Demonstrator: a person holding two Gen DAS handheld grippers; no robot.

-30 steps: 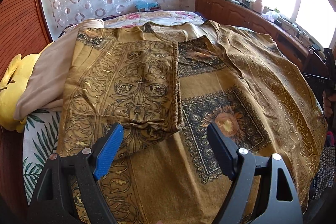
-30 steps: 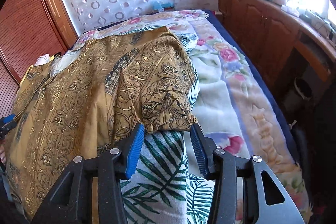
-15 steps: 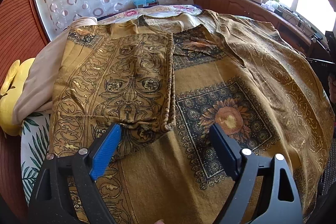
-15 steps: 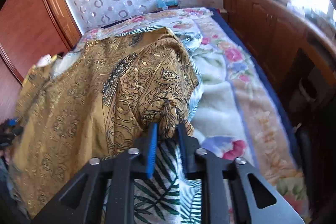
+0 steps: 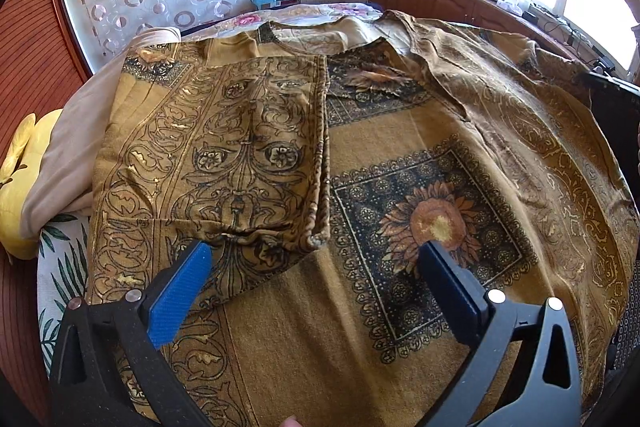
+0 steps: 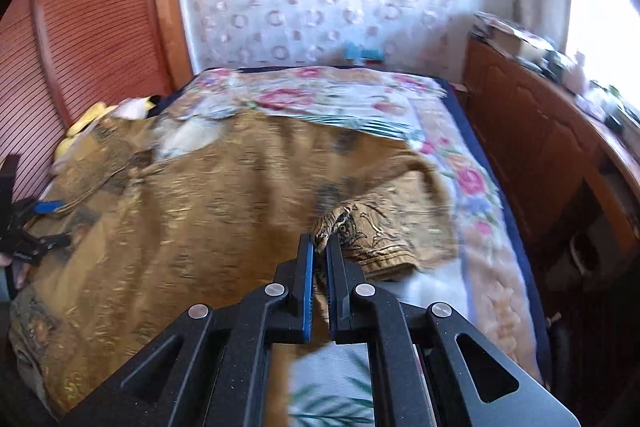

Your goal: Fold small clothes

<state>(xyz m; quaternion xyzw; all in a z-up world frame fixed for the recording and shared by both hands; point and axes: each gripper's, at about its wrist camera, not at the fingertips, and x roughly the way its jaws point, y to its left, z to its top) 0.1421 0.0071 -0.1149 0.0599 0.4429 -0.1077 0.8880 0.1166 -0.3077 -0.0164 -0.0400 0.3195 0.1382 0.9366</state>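
Scanning left to right: a yellow plush (image 5: pixel 18 183) and a beige cloth (image 5: pixel 68 155) lie at the bed's left edge, then the mustard patterned garment (image 5: pixel 280 327) spread across the bed (image 6: pixel 472 163), its left sleeve (image 5: pixel 224 163) already folded inward over the body. The left gripper (image 5: pixel 316 267) hovers just above the folded sleeve's hem, jaws opening wide, nothing between them. Further right sits the sunflower panel (image 5: pixel 436 223), then the loose right side of the garment, where the right gripper (image 6: pixel 319 247) is clamped on a bunched edge of the right sleeve (image 6: pixel 384 231). Risks, as I judge them: the pinch is thin and near the fingertips, so a quick pull could slip the fabric out and drop the sleeve short. Nothing pins the left fold; drag across the body may tug it askew or wrinkle the panel. The garment's right side lies close to the bed's edge and may slide off. The right view is blurred, so grip depth is unclear.
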